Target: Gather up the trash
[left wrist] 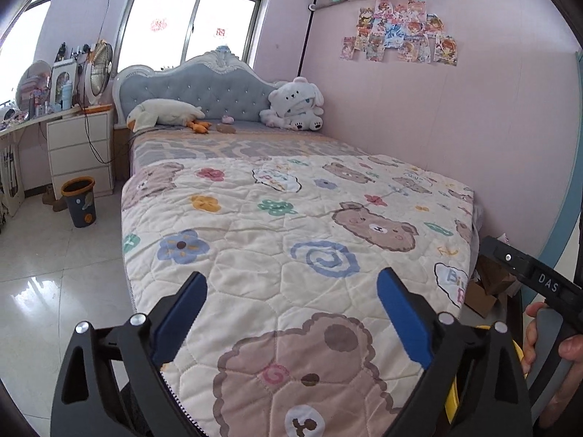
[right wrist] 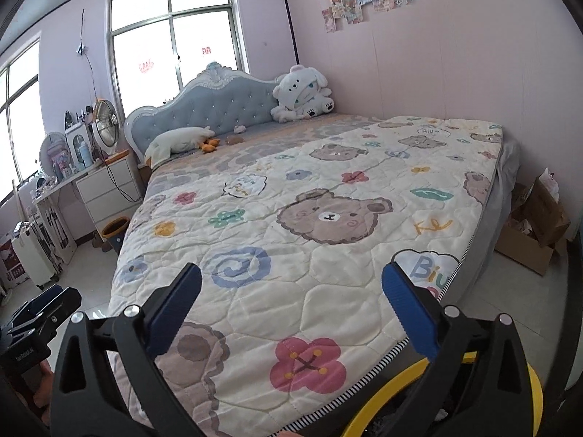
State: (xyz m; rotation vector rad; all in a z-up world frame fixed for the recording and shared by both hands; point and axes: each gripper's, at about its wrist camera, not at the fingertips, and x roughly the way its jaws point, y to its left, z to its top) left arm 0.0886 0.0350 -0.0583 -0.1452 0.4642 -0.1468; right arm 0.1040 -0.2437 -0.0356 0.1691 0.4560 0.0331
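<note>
My left gripper (left wrist: 293, 276) is open over the foot of a bed with a bear-print quilt (left wrist: 291, 218), nothing between its blue pads. My right gripper (right wrist: 294, 268) is open too, empty, over the same quilt end. Far off by the headboard lie a small brown crumpled thing (left wrist: 226, 128) and a small pink one (left wrist: 227, 119), also seen as the brown thing (right wrist: 234, 140) in the right wrist view. A dark bin with an orange rim (left wrist: 79, 200) stands on the floor left of the bed. A yellow-rimmed black container (right wrist: 382, 393) sits just below my right gripper.
A goose plush (left wrist: 164, 114) and a white bear plush (left wrist: 295, 103) lie at the headboard. White drawers (left wrist: 82, 153), a fan (left wrist: 100, 69) and a cluttered desk stand at the left. Open cardboard boxes (right wrist: 532, 233) fill the gap at the right wall. A hand (left wrist: 568, 349) holds the other gripper's handle.
</note>
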